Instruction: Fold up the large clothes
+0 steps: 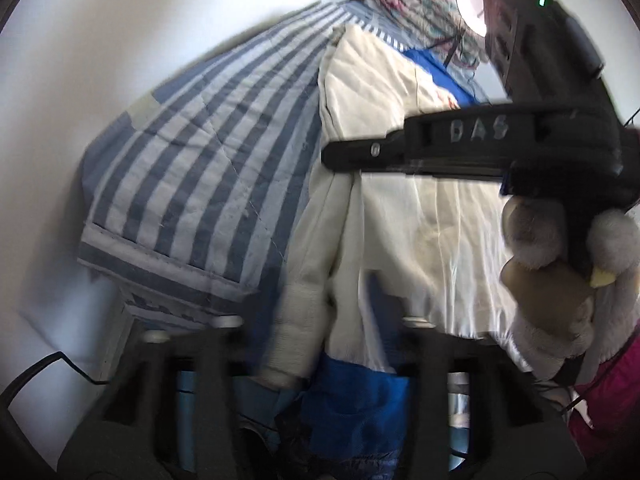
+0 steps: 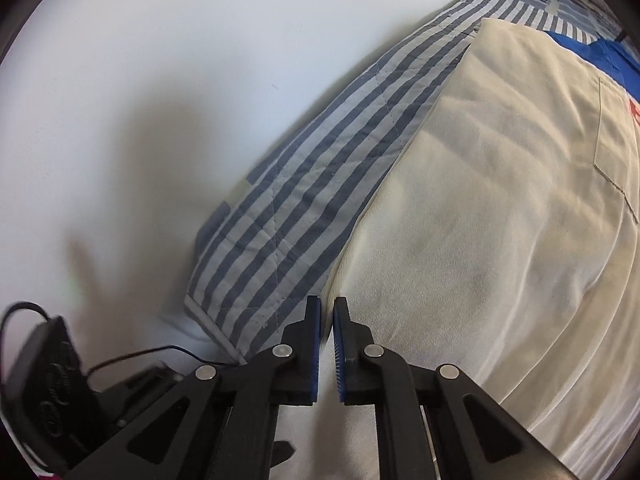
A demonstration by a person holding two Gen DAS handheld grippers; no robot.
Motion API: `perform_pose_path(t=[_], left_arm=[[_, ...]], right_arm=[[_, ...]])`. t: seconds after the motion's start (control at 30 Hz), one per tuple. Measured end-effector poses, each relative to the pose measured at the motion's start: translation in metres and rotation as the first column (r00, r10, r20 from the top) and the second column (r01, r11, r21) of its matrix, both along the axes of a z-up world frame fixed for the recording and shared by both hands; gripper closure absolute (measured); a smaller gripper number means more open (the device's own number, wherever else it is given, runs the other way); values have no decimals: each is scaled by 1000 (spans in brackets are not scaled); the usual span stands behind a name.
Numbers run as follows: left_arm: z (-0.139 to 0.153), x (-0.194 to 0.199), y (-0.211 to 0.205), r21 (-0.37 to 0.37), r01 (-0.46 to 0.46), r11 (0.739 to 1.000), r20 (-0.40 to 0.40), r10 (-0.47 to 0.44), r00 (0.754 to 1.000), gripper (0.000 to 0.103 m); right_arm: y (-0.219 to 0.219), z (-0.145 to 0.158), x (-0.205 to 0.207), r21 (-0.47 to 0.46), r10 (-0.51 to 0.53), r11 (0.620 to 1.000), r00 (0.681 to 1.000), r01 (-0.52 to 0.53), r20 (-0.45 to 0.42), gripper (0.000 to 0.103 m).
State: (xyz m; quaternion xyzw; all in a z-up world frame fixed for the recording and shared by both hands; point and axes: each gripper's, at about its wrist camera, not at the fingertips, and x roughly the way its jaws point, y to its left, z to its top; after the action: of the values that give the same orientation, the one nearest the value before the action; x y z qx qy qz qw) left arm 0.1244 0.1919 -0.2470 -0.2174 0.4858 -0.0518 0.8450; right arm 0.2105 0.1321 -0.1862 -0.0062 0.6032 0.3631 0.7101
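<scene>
Right gripper [image 2: 327,312] jaws closed at the cream garment's [image 2: 500,220] edge, cloth running toward 1 o'clock; left gripper's [image 1: 316,340] grip can't be told.

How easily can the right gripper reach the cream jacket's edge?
Probably easily: the right gripper has its tips right at the edge of the cream jacket, beside the striped quilt, with nothing between. Its jaws look shut; whether they already pinch cloth is unclear.
</scene>
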Motion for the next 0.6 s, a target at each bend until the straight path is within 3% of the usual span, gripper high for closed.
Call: perform_pose_path(t=[0.07, 0.2, 0.3, 0.43, 0.6], left_arm=[[2, -2, -2, 9, 0, 1000, 14, 0, 1000, 87], [16, -14, 3, -53, -15, 998, 56, 18, 998, 89], [25, -20, 2, -68, -20, 998, 82, 25, 996, 91], [38, -21, -5, -67, 1, 998, 117, 7, 993, 91], [44, -19, -9, -83, 15, 996, 132, -4, 991, 92]], right_arm=[[-5, 1, 1, 25, 9, 1000, 1000, -9, 4, 99], [-46, 17, 4, 142, -21, 990, 999, 15, 41, 71], [-80, 24, 18, 158, -127, 981, 987, 111, 96, 71], [-109, 24, 57, 108, -262, 963, 952, 247, 156, 77], [-116, 28, 108, 71, -306, 952, 913, 298, 269, 82]])
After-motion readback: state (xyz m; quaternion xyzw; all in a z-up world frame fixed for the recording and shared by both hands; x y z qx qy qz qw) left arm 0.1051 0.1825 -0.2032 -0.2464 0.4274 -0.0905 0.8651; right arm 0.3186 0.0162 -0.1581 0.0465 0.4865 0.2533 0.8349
